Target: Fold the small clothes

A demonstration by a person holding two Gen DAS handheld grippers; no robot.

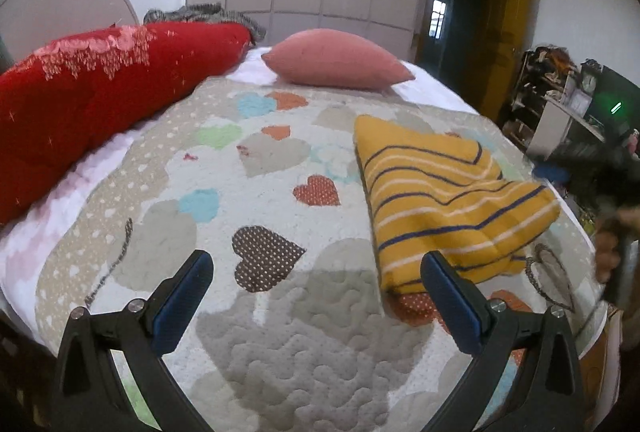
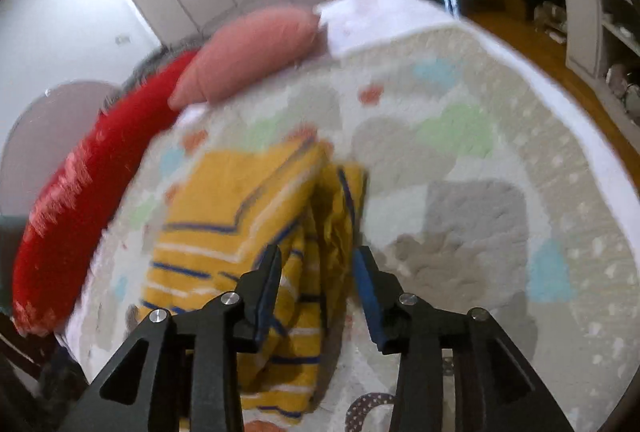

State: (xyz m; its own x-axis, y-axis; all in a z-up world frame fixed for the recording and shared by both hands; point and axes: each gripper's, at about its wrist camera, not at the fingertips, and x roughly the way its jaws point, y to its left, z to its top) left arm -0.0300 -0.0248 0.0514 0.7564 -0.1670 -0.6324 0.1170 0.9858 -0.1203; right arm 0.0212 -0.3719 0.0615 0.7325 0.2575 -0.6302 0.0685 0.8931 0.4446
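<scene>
A yellow garment with blue and white stripes [image 1: 448, 191] lies folded on the heart-patterned quilt [image 1: 264, 167], right of centre in the left wrist view. My left gripper [image 1: 316, 272] is open and empty, just above the quilt, its right finger near the garment's front corner. In the blurred right wrist view the same garment [image 2: 240, 216] lies in front. My right gripper [image 2: 316, 264] is partly open, with the garment's right folded edge between the fingers; they do not clamp it.
A rolled red blanket [image 1: 92, 99] lies along the left side of the bed. A pink pillow [image 1: 336, 59] sits at the far end. The bed's right edge [image 2: 576, 119] drops to a wooden floor, with cluttered shelves [image 1: 560, 99] beyond.
</scene>
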